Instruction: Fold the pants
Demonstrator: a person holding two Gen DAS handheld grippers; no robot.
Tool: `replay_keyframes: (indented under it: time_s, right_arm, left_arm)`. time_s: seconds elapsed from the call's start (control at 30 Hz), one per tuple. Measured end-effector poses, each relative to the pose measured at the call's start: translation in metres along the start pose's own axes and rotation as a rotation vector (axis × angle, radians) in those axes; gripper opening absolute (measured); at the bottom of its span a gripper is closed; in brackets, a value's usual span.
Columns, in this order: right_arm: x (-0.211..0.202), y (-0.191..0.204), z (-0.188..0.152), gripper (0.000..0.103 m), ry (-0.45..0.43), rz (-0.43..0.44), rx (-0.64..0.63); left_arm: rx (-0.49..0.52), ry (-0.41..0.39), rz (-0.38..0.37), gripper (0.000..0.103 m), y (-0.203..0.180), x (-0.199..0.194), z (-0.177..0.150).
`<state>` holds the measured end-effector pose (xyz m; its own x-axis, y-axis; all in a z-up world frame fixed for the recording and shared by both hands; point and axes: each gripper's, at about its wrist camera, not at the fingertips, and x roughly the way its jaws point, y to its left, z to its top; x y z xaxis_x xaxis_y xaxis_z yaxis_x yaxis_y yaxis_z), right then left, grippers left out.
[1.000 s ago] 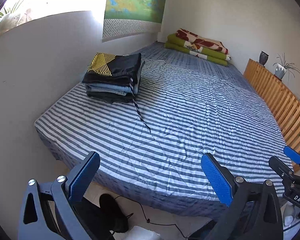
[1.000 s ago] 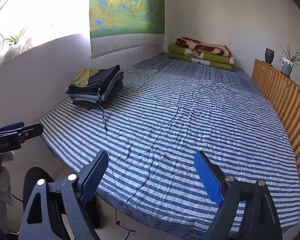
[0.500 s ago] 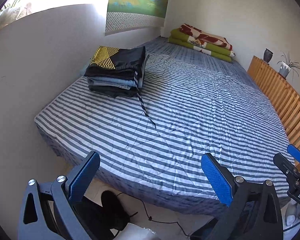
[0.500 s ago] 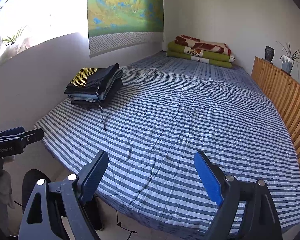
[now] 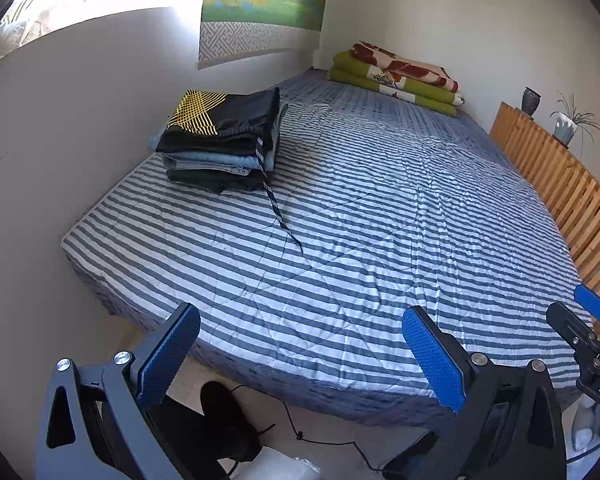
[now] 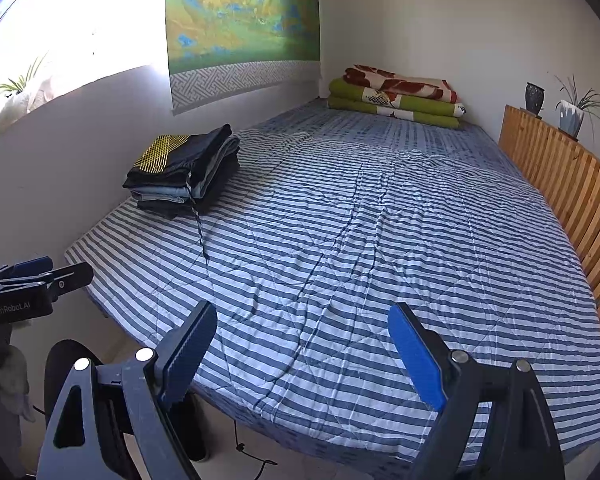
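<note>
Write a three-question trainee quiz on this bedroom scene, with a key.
1. True or false: the left gripper and the right gripper are both open with nothing between their fingers.
2. Multiple choice: where on the striped bed does the stack of folded clothes sit? A. against the wooden slatted rail; B. near the wall on the left side of the view; C. at the near edge beside the grippers.
3. Fill in: the drawstring trailing from the stack lies on the ____.

Key: 1 true; 2 B; 3 bed.
</note>
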<state>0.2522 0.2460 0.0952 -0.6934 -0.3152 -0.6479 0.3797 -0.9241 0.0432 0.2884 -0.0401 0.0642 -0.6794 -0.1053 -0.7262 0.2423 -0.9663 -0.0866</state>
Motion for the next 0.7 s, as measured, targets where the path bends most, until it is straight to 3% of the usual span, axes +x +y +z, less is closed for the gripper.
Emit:
replay_keyframes:
  time_s: [0.7]
  right_arm:
    - [0.0034,-0.0024,-0.0028,0.085,0.011,0.017,0.002]
  left_arm:
    - [0.000,0.007,0.001,0.102,0.0004,0.0009,-0.0020]
